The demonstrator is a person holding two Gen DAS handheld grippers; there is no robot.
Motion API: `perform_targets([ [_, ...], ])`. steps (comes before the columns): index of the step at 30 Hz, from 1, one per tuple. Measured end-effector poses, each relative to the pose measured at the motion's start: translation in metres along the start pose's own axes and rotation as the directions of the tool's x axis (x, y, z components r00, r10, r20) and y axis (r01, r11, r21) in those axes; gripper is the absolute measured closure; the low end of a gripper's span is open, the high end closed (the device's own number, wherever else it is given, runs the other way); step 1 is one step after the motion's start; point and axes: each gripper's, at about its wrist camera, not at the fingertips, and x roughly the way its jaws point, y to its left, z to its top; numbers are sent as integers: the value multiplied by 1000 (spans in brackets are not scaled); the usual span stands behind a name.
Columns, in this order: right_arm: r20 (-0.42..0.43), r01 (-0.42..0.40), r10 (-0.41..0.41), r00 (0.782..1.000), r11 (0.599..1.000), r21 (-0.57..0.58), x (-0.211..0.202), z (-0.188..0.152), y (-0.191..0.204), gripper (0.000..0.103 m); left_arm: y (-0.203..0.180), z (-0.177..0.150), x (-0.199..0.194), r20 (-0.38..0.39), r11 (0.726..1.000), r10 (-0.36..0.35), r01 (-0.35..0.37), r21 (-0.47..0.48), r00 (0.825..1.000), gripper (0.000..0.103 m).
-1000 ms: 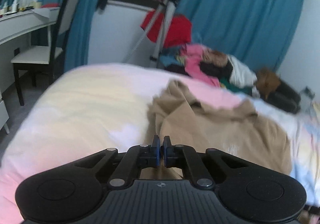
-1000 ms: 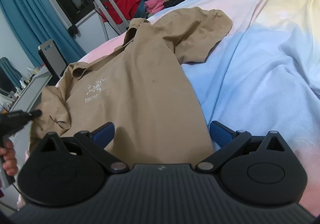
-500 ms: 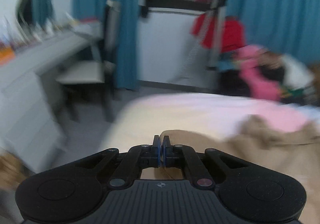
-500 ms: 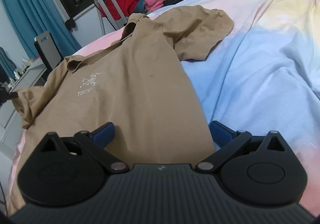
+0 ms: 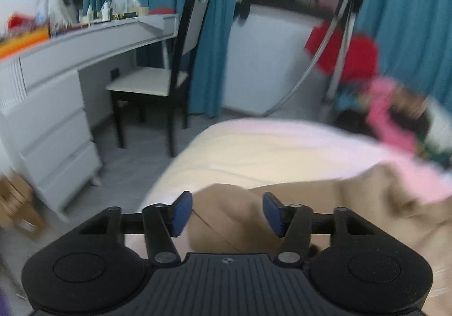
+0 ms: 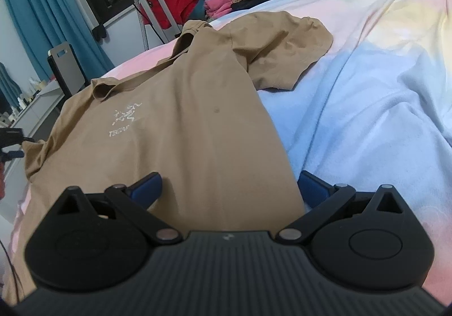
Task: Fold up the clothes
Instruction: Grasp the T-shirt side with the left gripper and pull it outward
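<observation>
The left gripper (image 5: 224, 213) has let go of the tan shirt (image 6: 183, 129), fingers now apart above its sleeve at the bed (image 6: 367, 95) edge. Right gripper (image 6: 228, 184) fingers spread over its hem. The white chest print is unreadable.

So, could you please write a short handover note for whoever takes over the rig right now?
Left tool: open, holding nothing, over the tan shirt's sleeve end near the bed edge.
Right tool: open, holding nothing, at the shirt's hem.
Shirt: lies logo up, mostly spread out; far sleeve is rumpled.
Done: shirt laid out.
Left: smooth the sleeves; all folds remain.
</observation>
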Motion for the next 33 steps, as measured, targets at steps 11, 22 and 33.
perform_targets([
  [11,16,-7,7,1000,1000,-3,-9,1,1,0,16,-55,-13,-76,941,-154,122,-317,985,32],
  [22,30,-3,4,1000,1000,-29,-11,2,3,0,31,-52,-12,-75,961,119,-133,-241,990,100],
  [33,78,-1,9,997,995,-97,-21,2,10,0,22,-68,-33,-16,977,213,-213,9,977,40],
])
